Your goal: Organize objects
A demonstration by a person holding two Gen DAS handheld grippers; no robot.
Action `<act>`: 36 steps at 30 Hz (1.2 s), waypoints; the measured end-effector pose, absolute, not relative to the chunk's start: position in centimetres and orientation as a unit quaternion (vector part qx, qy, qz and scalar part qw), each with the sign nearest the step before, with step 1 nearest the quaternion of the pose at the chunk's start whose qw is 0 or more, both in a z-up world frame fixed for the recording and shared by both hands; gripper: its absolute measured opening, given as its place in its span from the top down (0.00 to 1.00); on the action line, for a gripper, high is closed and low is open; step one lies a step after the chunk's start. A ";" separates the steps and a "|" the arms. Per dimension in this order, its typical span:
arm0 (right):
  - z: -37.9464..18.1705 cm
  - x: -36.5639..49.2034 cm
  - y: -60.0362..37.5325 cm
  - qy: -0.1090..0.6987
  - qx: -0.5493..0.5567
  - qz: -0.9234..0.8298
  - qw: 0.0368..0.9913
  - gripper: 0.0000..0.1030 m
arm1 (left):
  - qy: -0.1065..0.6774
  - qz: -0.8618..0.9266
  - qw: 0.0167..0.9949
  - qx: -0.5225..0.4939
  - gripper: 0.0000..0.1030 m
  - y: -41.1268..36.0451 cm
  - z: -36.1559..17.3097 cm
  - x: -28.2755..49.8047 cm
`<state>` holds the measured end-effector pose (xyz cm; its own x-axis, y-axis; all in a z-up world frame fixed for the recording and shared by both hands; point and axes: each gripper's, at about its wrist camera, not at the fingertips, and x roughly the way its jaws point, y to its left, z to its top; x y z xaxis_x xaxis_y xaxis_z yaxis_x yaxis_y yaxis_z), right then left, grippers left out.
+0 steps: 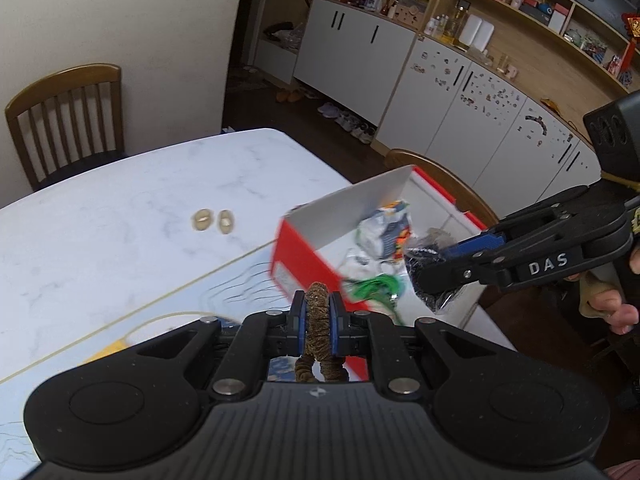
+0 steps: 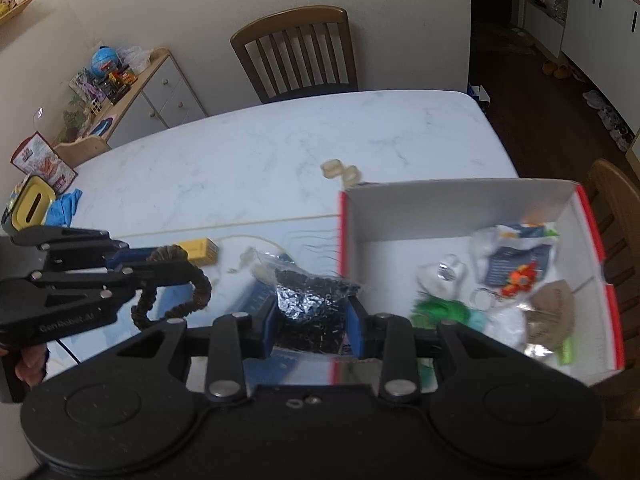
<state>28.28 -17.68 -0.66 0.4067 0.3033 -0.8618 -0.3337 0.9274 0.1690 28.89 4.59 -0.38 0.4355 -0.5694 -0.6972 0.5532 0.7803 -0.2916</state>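
While the left gripper (image 1: 317, 312) clamps a brown hair tie (image 1: 317, 308), the right gripper (image 2: 312, 316) grips what seems a bag of black beads (image 2: 312, 300).

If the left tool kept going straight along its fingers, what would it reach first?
Probably the red box: the left tool, shut on a brown hair tie, points at its near corner. Depth is unclear.

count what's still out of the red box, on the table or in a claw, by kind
Brown hair tie, in the left claw: 1
Bag of black beads, in the right claw: 1
Beige rings on the table: 2
Small yellow box: 1
Total: 5
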 end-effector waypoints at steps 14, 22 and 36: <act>-1.8 29.6 -28.1 0.531 -0.014 0.183 0.827 0.68 | 0.423 -0.349 0.836 0.012 0.89 -5.9 -0.4 29.1; -3.6 30.1 -30.7 0.544 -0.018 0.190 0.817 0.67 | 0.440 -0.296 0.848 -0.014 0.89 -4.5 -2.5 29.2; -4.4 30.3 -30.3 0.552 -0.024 0.210 0.807 0.67 | 0.490 -0.248 0.835 -0.010 0.86 -0.8 -10.1 27.5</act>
